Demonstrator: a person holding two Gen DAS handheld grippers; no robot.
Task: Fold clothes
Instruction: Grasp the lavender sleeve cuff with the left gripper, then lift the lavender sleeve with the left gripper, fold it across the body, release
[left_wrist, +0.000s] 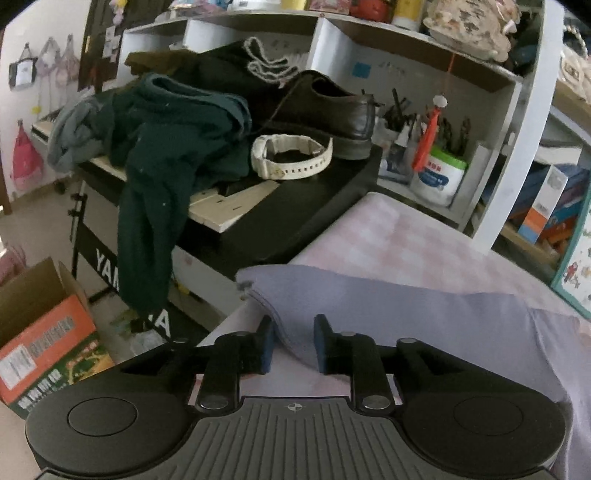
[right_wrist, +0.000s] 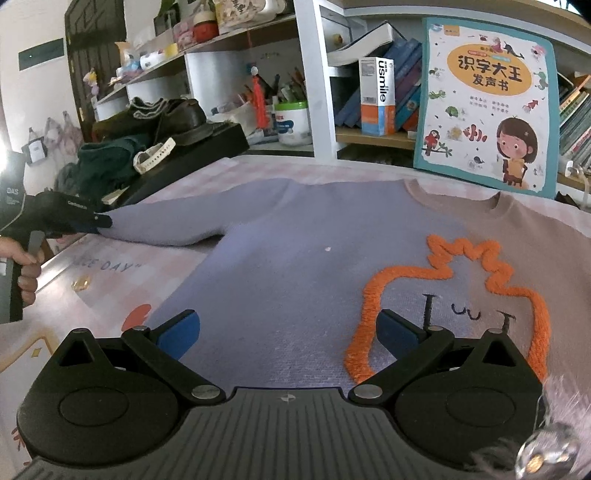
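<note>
**Mei:** Left wrist view has the left gripper (left_wrist: 293, 343) at the cuff end of the sweater's sleeve (left_wrist: 295, 295), fingers narrowed with the sleeve's edge running up between them. I can't tell whether the pads actually pinch the cloth.

**Jon:** And the sweater (right_wrist: 295, 266) itself?

**Mei:** Spread flat, front up, on the checked surface (right_wrist: 110, 266), neckline toward the shelves, sleeve stretched out toward the left gripper (right_wrist: 99, 221). The right gripper (right_wrist: 288, 336) hovers with its fingers wide apart over the lower front, beside the orange embroidered outline (right_wrist: 443, 280); it holds nothing.

**Jon:** Where could this go wrong?

**Mei:** If the left grip catches only the hem's edge, the sleeve will likely slip out partway through the fold and land crooked. The knit looks soft and stretchy, so a pull could drag the whole body sideways unless the right gripper pins it.

**Jon:** Anything nearby to worry about?

**Mei:** The cuff lies near the surface's edge, close to the black keyboard (left_wrist: 295, 221) carrying a shoe (left_wrist: 332, 110) and a white strap (left_wrist: 291, 158). A wide swing might knock them.
</note>
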